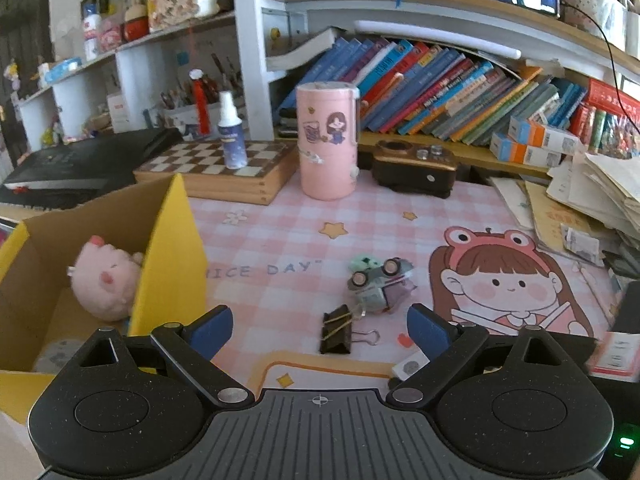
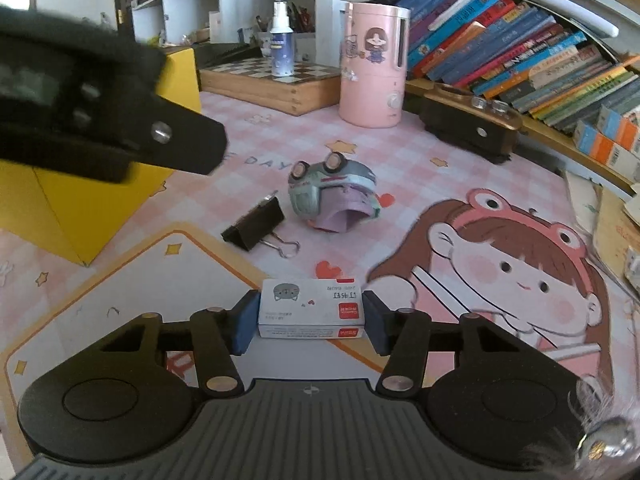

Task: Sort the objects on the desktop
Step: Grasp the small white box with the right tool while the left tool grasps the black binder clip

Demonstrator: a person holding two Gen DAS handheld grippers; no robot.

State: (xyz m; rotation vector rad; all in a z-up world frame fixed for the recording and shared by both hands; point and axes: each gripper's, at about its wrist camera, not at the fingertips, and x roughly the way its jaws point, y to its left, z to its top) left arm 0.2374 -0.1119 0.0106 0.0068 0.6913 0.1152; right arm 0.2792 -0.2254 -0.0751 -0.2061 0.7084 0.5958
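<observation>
My right gripper (image 2: 310, 316) is shut on a small white staple box (image 2: 310, 308) low over the pink desk mat (image 2: 400, 152). A black binder clip (image 2: 256, 226) and a grey-green toy car (image 2: 332, 188) lie just beyond it. My left gripper (image 1: 320, 332) is open and empty above the mat, with the binder clip (image 1: 338, 330) and the toy car (image 1: 380, 284) in front of it. A yellow cardboard box (image 1: 172, 256) at its left holds a pink plush pig (image 1: 106, 280). The left gripper shows as a dark shape (image 2: 100, 120) at the upper left of the right wrist view.
A pink cylinder humidifier (image 1: 326, 140), a spray bottle (image 1: 232, 132) on a chessboard box (image 1: 224, 168) and a dark wooden device (image 1: 416, 168) stand at the back. Leaning books (image 1: 460, 88) fill the shelf. Loose papers (image 1: 580, 200) pile at the right.
</observation>
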